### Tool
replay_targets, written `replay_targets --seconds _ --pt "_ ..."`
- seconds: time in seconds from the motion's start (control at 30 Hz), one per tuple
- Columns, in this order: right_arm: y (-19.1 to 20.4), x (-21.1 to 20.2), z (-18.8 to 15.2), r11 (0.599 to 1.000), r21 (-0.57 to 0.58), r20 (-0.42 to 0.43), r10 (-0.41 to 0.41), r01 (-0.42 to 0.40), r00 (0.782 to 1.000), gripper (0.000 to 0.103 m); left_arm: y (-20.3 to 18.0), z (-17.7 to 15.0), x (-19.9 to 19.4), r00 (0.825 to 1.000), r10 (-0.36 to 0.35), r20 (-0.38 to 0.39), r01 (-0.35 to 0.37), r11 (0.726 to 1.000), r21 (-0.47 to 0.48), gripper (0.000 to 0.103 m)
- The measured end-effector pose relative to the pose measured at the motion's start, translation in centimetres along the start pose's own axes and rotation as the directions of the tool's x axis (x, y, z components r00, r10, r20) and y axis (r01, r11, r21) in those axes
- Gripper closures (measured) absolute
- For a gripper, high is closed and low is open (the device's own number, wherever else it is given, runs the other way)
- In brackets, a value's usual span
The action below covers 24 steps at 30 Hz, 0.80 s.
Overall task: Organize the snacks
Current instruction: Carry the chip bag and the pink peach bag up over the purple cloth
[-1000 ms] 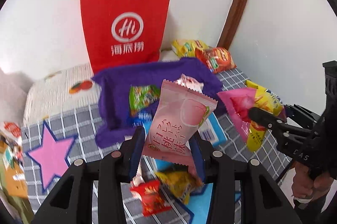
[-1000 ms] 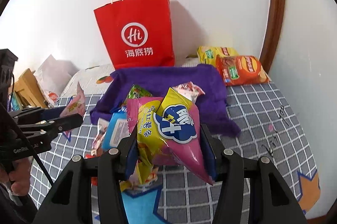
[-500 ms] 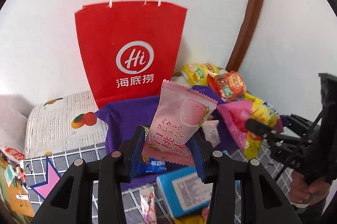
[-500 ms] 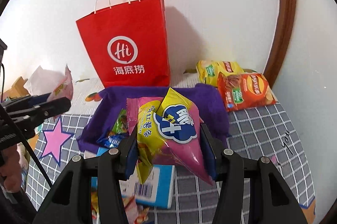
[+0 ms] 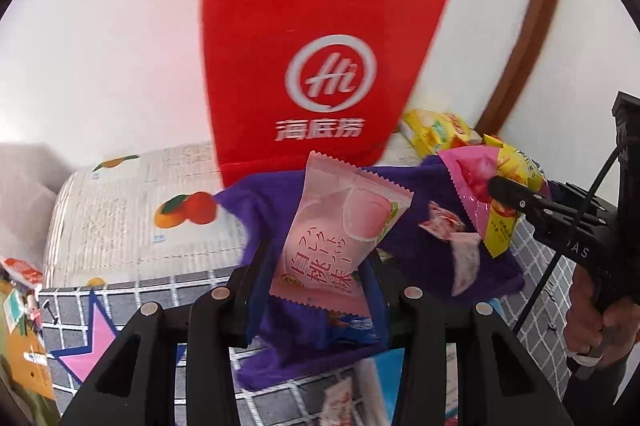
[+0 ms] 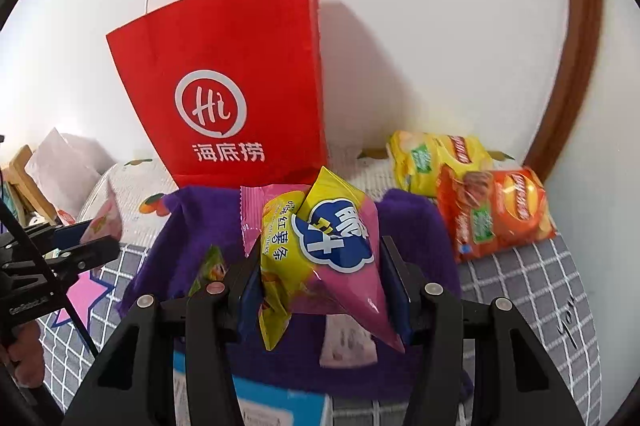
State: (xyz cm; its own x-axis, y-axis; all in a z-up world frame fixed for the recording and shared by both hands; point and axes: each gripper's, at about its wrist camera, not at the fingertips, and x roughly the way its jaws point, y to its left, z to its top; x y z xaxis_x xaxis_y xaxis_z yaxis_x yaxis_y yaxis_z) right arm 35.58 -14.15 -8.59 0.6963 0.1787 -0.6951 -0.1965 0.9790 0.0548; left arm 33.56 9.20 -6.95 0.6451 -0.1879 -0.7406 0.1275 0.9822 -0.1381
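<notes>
My left gripper [image 5: 316,278] is shut on a pale pink peach snack packet [image 5: 340,230], held upright above the purple cloth tray [image 5: 416,258]. My right gripper [image 6: 322,286] is shut on a pink-and-yellow snack bag [image 6: 320,246] over the same purple tray [image 6: 192,226]. The red paper bag [image 5: 312,66] with white handles stands upright against the wall just behind the tray [image 6: 232,94]. In the left wrist view the right gripper [image 5: 520,202] and its bag show at the right edge. Small wrapped snacks [image 5: 448,222] lie in the tray.
A yellow chip bag [image 6: 436,158] and an orange chip bag [image 6: 500,210] lie at the back right on the grey checked bedspread [image 6: 540,286]. A blue-and-white box [image 6: 272,402] lies in front of the tray. A fruit-print pillow [image 5: 140,210] sits at left. A hand [image 5: 592,326] holds the right gripper.
Both grippers have moved forward with their packets, from over the loose snack pile to above the purple tray. The red bag now looms much larger in both views.
</notes>
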Motion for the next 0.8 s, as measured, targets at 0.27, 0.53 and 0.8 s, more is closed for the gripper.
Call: replay_targets --seconds 0.27,0.53,0.8 --pt "0.8 2.7 0.7 0.999 -0.024 0.01 0.03 -0.03 0.999 0.051 0.0 -0.2 1.5 1.0 -0.016 -0.023 0.016 1.0 -0.012 0.062" --pt "0.5 4.7 0.3 0.999 -0.023 -0.011 0.043 -0.044 0.999 0.051 -1.2 -0.6 2.9 0.998 -0.021 -0.053 0.021 1.0 0.007 0.062" --pt "0.1 5.6 -0.1 0.999 -0.033 -0.04 0.024 -0.025 0.999 0.051 -1.2 -0.9 3.4 0.997 -0.023 -0.071 0.023 1.0 0.002 0.062"
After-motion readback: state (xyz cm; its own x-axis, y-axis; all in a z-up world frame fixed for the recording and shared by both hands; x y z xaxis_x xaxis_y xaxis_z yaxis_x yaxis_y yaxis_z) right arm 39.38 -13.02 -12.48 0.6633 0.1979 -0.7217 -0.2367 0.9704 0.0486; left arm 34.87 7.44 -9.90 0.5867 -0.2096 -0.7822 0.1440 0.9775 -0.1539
